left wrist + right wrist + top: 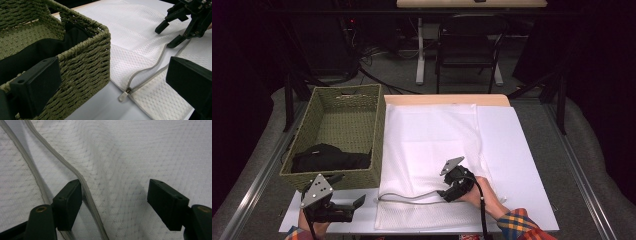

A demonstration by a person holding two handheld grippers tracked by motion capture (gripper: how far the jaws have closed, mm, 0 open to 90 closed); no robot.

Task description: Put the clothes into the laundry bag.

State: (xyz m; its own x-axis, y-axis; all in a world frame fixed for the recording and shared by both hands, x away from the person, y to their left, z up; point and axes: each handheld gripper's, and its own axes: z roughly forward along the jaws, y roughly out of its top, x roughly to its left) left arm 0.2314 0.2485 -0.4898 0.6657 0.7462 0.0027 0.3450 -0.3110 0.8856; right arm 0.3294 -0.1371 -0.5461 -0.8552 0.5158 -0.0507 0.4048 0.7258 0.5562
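Zipper work is the step in hand, on a white mesh laundry bag lying flat on the table beside a woven basket that holds a dark garment. The bag's grey zipper runs along its near edge and is open for most of its length, with the pull tab at the end nearest the basket.

The right gripper hovers over the bag, its 2 jaws spread wide and gripping nothing; in the right gripper view 1 jaw sits just beside the upper zipper tape, possibly touching it, though the angle makes that hard to judge. The left gripper waits near the front corner of the basket, jaws likewise apart and empty, aimed toward the pull tab.

To do this well, I would close the right gripper on the upper tape and the mesh just behind it, not on both tapes, then lift to open a mouth. The left should pin the bag near the tab so the fabric does not slide. A shallow pinch on slack mesh will probably slip, so a deeper bite is wiser.
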